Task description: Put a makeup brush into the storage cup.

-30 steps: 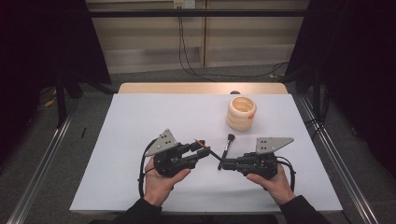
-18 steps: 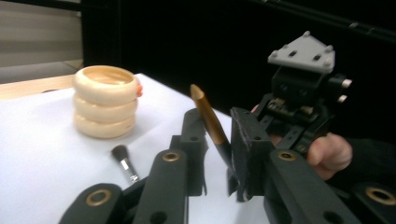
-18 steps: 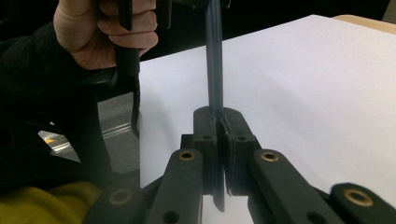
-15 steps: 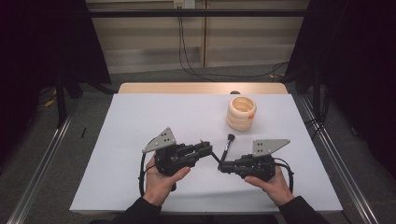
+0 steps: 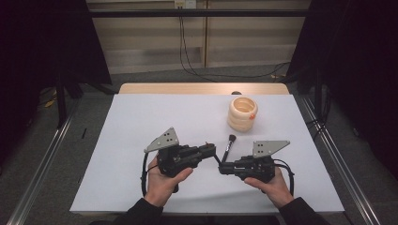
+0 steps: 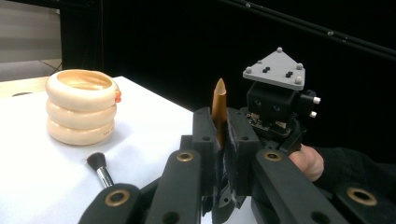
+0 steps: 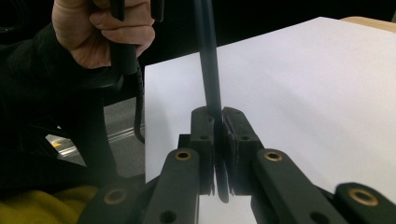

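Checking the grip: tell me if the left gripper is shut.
Shut: the left gripper jaws pinch the brush's wooden handle.

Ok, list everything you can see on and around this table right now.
Stack of three cream rings: one, cream with an orange spot, far right of the sheet.
Black-bristled brush with silver ferrule: one, mid-table, handle in the right gripper jaws.
Brown pointed stick: one, clamped in the left gripper jaws.
White table sheet: one, over the wooden table.
Grippers: two, black, both shut.
Hands: two, near edge, holding the grippers.
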{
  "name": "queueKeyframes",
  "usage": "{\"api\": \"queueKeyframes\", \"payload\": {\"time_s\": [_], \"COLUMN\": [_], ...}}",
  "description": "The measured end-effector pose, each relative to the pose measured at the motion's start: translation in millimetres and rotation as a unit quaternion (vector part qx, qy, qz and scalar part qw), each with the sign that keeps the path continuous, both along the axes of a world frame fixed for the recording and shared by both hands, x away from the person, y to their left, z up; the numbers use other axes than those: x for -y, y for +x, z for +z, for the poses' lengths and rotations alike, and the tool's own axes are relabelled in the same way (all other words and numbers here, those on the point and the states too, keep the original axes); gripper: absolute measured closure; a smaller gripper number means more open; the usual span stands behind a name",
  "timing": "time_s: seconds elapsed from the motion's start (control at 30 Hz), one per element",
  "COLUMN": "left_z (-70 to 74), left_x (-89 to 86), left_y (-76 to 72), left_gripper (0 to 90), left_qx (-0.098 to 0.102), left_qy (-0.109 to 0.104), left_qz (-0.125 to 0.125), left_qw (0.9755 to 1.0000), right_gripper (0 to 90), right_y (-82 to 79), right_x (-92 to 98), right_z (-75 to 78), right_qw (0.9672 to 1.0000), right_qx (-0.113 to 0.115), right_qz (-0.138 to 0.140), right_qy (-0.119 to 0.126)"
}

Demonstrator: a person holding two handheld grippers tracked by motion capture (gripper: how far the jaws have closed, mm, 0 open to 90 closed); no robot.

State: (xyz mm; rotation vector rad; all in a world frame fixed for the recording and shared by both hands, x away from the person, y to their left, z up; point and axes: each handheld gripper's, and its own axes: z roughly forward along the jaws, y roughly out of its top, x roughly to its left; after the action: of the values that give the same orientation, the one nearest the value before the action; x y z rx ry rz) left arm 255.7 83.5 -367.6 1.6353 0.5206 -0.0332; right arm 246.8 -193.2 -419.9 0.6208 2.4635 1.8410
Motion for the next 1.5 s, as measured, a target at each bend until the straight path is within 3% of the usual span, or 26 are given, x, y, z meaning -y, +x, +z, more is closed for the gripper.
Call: {"api": "queueKeyframes", "payload": {"time_s": [0.1,0.2,0.37,0.4,0.47,0.53,0.63,0.67,0.77,0.83,0.87,1.03,1.33,1.5], "left_z": [1.9,4.7,4.3,3.9,3.7,3.6,3.9,4.6,5.6,6.1,6.3,7.0,14.4,15.2], "left_x": [0.0,-2.0,-3.5,-3.8,-4.6,-6.7,-8.2,-8.6,-8.5,-7.7,-8.4,-10.8,-19.7,-20.3], "left_y": [-1.5,-2.6,-2.0,-2.0,-1.7,-1.2,-0.7,-0.4,-0.8,-1.9,-1.5,0.4,4.5,5.5], "left_gripper": [84.4,84.5,84.5,84.5,84.5,84.5,84.4,84.4,84.4,84.4,84.4,84.4,84.4,84.4], "left_qx": [0.007,0.017,0.015,0.015,0.014,0.014,0.014,0.015,0.020,0.022,0.021,0.015,0.018,0.014], "left_qy": [0.008,0.015,0.017,0.019,0.019,0.021,0.021,0.026,0.034,0.036,0.036,0.036,0.063,0.076], "left_qz": [0.004,0.010,0.011,0.014,0.013,0.016,0.016,0.016,0.012,0.012,0.011,0.013,0.017,0.018], "left_qw": [0.9999,0.9997,0.9997,0.9996,0.9996,0.9996,0.9996,0.9994,0.9992,0.9990,0.9990,0.9992,0.9977,0.9969], "right_gripper": [75.1,60.4,49.8,40.4,36.4,22.6,18.2,9.9,7.2,0.7,0.6,0.0,0.7,1.5], "right_y": [-1.6,-2.5,-2.7,-2.6,-2.3,-1.6,-1.2,-1.1,-0.4,0.5,-0.1,0.0,-2.1,-1.0], "right_x": [0.3,0.2,0.9,1.2,1.4,2.4,2.7,3.1,4.1,5.3,7.0,8.3,6.8,7.3], "right_z": [0.1,0.5,2.0,2.7,2.6,3.1,3.7,4.1,4.4,4.6,4.6,4.8,4.7,4.4], "right_qw": [1.0000,0.9999,0.9997,0.9995,0.9994,0.9987,0.9986,0.9983,0.9981,0.9974,0.9972,0.9978,0.9976,0.9980], "right_qx": [0.002,0.005,0.012,0.013,0.013,0.017,0.014,0.013,0.006,0.001,0.011,0.010,0.025,0.019], "right_qz": [-0.001,-0.012,-0.020,-0.028,-0.031,-0.044,-0.047,-0.052,-0.054,-0.064,-0.069,-0.058,-0.062,-0.058], "right_qy": [0.004,0.005,0.008,0.011,0.012,0.016,0.021,0.024,0.030,0.032,0.026,0.032,0.019,0.016]}}
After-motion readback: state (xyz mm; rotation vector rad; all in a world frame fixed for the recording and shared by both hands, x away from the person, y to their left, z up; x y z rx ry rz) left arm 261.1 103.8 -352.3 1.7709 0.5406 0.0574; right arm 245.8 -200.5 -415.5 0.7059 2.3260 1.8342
